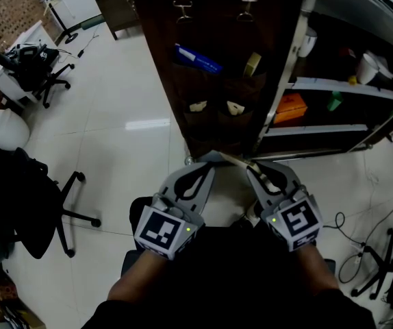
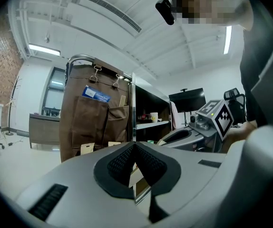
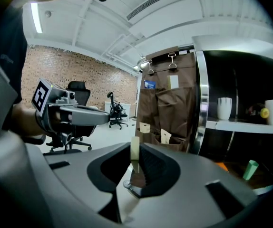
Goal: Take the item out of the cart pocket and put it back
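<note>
Low in the middle of the head view, the left gripper (image 1: 212, 157) has its jaws pressed together on nothing. Just right of it, the right gripper (image 1: 250, 166) pinches a thin pale item (image 3: 134, 152) edge-on. The item is out of the brown pockets (image 1: 217, 81) at upper centre.

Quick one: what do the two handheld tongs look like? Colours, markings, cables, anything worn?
The left tongs and right tongs have light grey moulded shells that taper to a point, with black ribbed pads lining the jaws. Each carries a cube with black-and-white square markers and a small green light. No cables show. The person wears a dark top.
</note>
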